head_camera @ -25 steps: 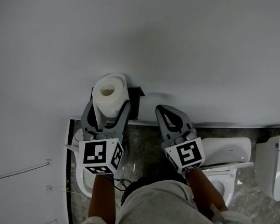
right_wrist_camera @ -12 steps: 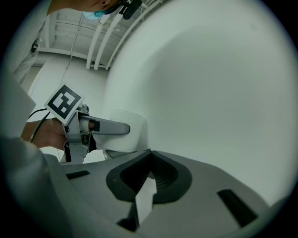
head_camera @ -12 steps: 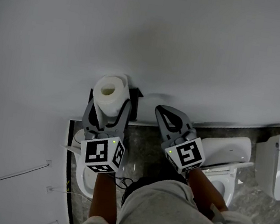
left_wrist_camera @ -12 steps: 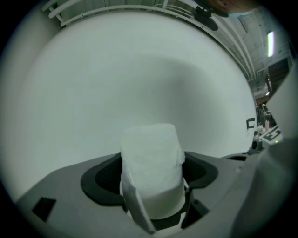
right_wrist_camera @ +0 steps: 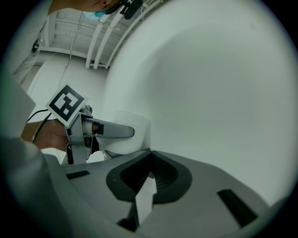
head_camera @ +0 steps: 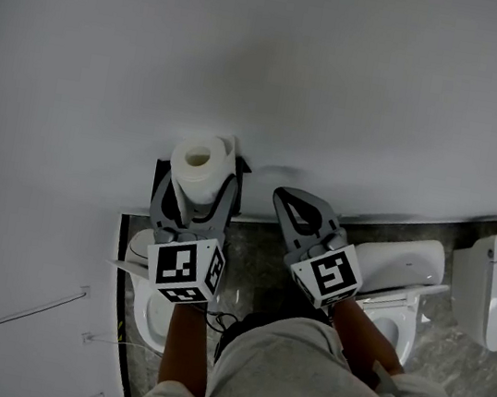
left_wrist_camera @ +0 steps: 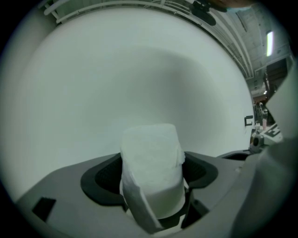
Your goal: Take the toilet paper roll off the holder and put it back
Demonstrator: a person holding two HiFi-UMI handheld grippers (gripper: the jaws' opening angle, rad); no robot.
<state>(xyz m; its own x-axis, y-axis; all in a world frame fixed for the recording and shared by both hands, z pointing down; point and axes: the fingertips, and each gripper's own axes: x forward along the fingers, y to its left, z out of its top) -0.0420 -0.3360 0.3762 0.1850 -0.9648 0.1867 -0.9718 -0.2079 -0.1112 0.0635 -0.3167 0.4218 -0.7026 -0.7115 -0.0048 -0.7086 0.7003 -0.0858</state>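
The white toilet paper roll [head_camera: 200,167] stands core-up between the fingers of my left gripper [head_camera: 196,190], which is shut on its sides close to the white wall. In the left gripper view the roll [left_wrist_camera: 152,167] fills the gap between the dark pads, with a loose sheet hanging down its front. The black holder [head_camera: 240,185] shows just right of the roll, against the wall. My right gripper [head_camera: 287,198] hovers right of the holder, shut and holding nothing, its pads meeting at the tip [right_wrist_camera: 148,157]. From the right gripper view I see the roll [right_wrist_camera: 140,132] and a left finger [right_wrist_camera: 115,131].
A white wall [head_camera: 341,86] fills the upper part of the head view. A toilet [head_camera: 409,265] stands on the dark stone floor to the right, and another white fixture [head_camera: 496,288] sits at the far right. A white bowl [head_camera: 143,312] lies below my left gripper. A thin cable [head_camera: 15,315] runs at lower left.
My left gripper has moved a little toward the wall with the roll in it, and the roll now stands more upright. The right gripper has hardly moved.
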